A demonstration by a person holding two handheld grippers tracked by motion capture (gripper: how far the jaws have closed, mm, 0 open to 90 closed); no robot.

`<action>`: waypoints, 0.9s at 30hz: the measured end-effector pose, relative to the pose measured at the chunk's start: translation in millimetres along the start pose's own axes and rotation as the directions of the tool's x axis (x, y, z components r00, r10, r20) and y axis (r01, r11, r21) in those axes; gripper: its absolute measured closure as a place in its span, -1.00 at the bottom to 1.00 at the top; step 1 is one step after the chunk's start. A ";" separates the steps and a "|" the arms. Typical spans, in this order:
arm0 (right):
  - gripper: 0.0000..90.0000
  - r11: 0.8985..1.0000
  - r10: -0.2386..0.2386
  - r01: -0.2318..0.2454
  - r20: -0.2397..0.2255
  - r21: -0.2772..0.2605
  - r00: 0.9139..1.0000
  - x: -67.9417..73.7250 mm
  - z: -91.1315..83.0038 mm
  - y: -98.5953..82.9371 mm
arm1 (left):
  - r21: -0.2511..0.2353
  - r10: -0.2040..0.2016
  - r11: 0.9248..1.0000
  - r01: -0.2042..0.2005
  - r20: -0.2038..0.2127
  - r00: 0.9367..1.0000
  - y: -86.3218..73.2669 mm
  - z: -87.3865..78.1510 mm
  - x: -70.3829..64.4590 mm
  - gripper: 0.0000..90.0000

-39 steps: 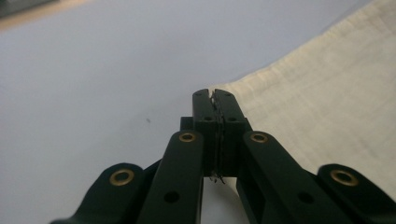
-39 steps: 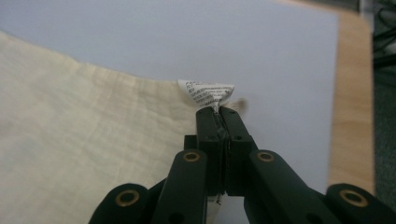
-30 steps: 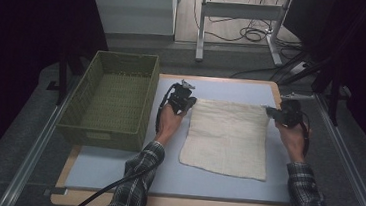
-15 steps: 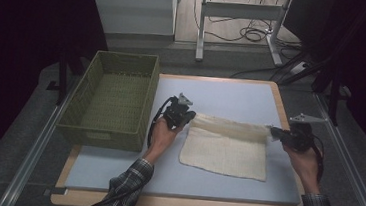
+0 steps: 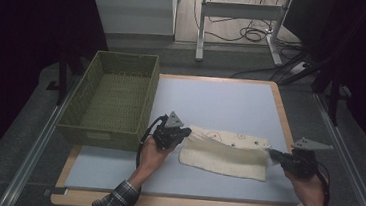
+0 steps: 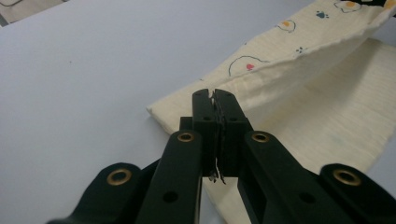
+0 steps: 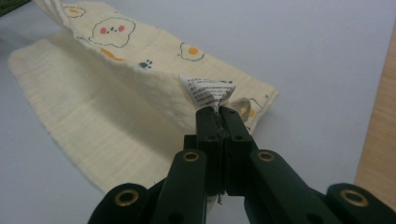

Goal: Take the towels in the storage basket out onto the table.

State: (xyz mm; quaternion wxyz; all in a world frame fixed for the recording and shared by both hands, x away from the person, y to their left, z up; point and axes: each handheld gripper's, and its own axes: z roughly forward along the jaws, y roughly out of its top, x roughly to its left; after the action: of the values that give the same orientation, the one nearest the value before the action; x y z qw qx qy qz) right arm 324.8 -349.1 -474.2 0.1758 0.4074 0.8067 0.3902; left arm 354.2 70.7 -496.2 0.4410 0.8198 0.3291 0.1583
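Tongs left [image 5: 184,133] and right [image 5: 270,154] both pinch my cloth [image 5: 226,159], folding it nearward. If I tug unevenly, a corner could slip out and flop crooked.

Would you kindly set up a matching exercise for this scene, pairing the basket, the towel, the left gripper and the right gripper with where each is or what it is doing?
Things:
1. green basket
2. cream towel
3. left gripper
4. right gripper

States:
A. shut on the towel corner that bears the white printed label
B. half folded, far edge lifted over the near part
C. at the table's left, nothing in it
D. shut on the towel's other lifted corner

Pairs: 1-C, 2-B, 3-D, 4-A
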 end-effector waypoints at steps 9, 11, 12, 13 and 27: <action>0.94 1.000 0.009 -0.008 -0.026 0.027 1.000 8.9 1.2 -25.8 | 0.041 0.038 0.998 -0.039 0.013 0.999 -27.2 -1.2 -18.3 0.95; 0.94 0.999 0.017 -0.015 -0.035 0.037 0.999 10.6 3.2 -32.5 | 0.051 0.041 0.998 -0.042 0.015 0.999 -32.2 -1.3 -20.7 0.95; 0.93 0.999 0.015 -0.014 -0.035 0.038 0.999 11.4 3.6 -34.5 | 0.053 0.040 0.998 -0.041 0.023 0.999 -35.0 -1.5 -21.7 0.95; 0.93 0.999 0.015 -0.014 -0.035 0.038 0.999 11.4 3.6 -34.5 | 0.053 0.040 0.998 -0.041 0.023 0.999 -35.0 -1.5 -21.7 0.94; 0.51 0.995 0.022 -0.023 0.010 0.095 1.000 11.2 -24.2 -56.3 | 0.104 -0.062 0.993 0.062 0.000 0.998 -59.1 -31.5 -13.5 0.22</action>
State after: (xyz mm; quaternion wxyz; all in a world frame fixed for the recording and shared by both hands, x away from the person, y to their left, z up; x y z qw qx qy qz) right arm 274.2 -372.5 -502.0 0.1552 0.4262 0.8190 0.3515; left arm 303.4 104.3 -527.1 0.4028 0.8314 0.3615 0.1260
